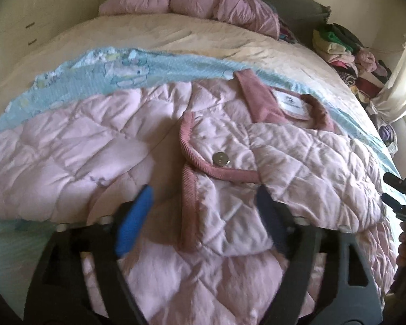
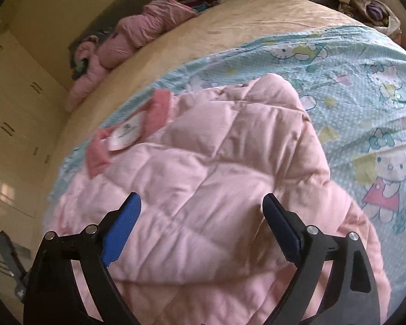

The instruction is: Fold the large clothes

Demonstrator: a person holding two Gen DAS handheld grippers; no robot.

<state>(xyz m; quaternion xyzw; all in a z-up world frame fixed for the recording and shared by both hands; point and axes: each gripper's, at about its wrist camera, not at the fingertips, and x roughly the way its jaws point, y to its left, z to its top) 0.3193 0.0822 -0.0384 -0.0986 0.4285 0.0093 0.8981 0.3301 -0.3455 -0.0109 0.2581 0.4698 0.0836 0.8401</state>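
Observation:
A pink quilted jacket (image 1: 138,140) with a darker pink collar (image 1: 259,100) and a metal snap button (image 1: 218,159) lies on a light blue cartoon-print sheet (image 1: 100,73) on the bed. One sleeve is folded across its front. My left gripper (image 1: 203,203) is open just above the jacket's front, a blue-padded finger on each side of the front flap. In the right wrist view the same jacket (image 2: 203,168) fills the middle, its collar and label (image 2: 127,132) at the left. My right gripper (image 2: 201,214) is open and empty just above the jacket.
A cream bedspread (image 1: 176,35) covers the far bed. A crumpled pink garment (image 1: 192,2) lies at the far edge, also in the right wrist view (image 2: 132,38). Piles of mixed clothes (image 1: 346,51) stand at the right. Cream wardrobe doors (image 2: 16,108) stand at the left.

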